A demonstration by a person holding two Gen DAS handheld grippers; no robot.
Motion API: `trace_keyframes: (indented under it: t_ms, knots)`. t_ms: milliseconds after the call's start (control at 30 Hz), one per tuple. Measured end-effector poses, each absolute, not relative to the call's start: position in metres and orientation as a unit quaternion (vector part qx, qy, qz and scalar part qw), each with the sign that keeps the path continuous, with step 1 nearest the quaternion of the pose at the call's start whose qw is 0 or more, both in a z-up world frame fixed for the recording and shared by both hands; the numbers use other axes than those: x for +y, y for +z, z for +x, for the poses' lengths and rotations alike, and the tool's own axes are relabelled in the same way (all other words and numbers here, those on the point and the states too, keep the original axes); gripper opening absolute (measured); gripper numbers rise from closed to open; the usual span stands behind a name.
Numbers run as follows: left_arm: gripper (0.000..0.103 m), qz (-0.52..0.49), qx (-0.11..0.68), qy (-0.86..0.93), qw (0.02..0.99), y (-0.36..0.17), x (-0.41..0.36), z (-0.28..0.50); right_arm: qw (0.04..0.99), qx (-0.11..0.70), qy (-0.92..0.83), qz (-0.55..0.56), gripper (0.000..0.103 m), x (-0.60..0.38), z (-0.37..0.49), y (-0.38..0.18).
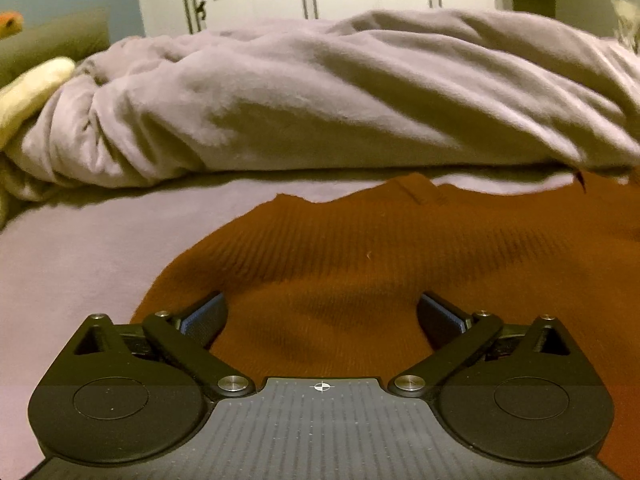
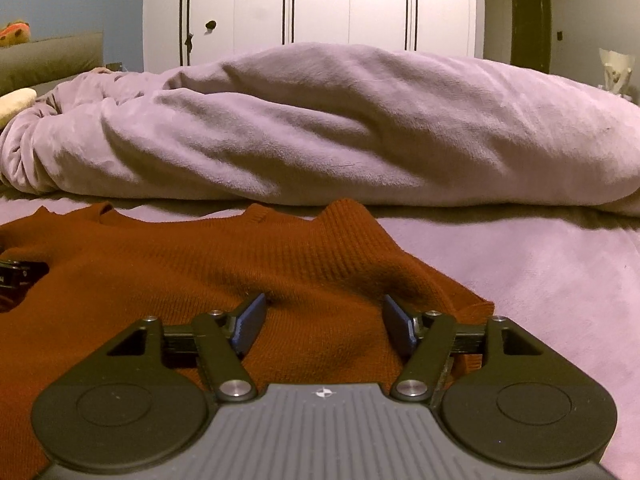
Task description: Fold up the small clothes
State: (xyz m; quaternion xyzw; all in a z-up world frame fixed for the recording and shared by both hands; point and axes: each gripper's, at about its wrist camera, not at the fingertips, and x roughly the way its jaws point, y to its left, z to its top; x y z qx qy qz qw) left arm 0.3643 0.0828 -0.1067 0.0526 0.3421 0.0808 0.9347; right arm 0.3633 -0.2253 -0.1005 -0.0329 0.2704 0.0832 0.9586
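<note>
Behind the rumpled lilac duvet (image 2: 320, 128) stand white wardrobe doors; in front of it, on the bed sheet (image 2: 540, 280), the rust knit sweater (image 2: 208, 264) lies flat. I have my left gripper (image 1: 322, 318) spread wide and my right gripper (image 2: 322, 326) partly open, both empty over the near hem. If I pinch only the top layer, the fold may drag crooked.

A rolled lilac duvet (image 2: 340, 128) spans the bed beyond the rust sweater (image 2: 200, 272), blocking forward travel. Bare sheet (image 2: 540, 280) lies free to the sweater's right, and more open sheet (image 1: 80, 248) to its left.
</note>
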Motion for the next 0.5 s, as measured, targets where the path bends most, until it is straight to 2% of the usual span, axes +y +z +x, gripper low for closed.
trace_keyframes:
  t_ms: [67,100,133,300,500]
  knots:
    - [0.103,0.078,0.35,0.081,0.93,-0.099,0.08,0.353,0.959,0.27,0.068,-0.057,0.074,-0.218,0.36,-0.096]
    - [0.103,0.084,0.352,0.08,0.929,-0.095,0.081,0.344,0.958,0.273,0.047,-0.072,0.093,-0.214,0.357,-0.092]
    - [0.103,0.085,0.351,0.078,0.929,-0.091,0.084,0.333,0.958,0.276,0.038,-0.073,0.099,-0.213,0.353,-0.089]
    - [0.103,0.031,0.346,0.085,0.934,-0.082,0.115,0.275,0.96,0.272,0.035,-0.055,0.099,-0.232,0.31,-0.07]
    - [0.103,-0.073,0.372,0.104,0.919,-0.089,0.152,0.258,0.951,0.295,0.003,-0.089,0.099,-0.257,0.284,-0.082]
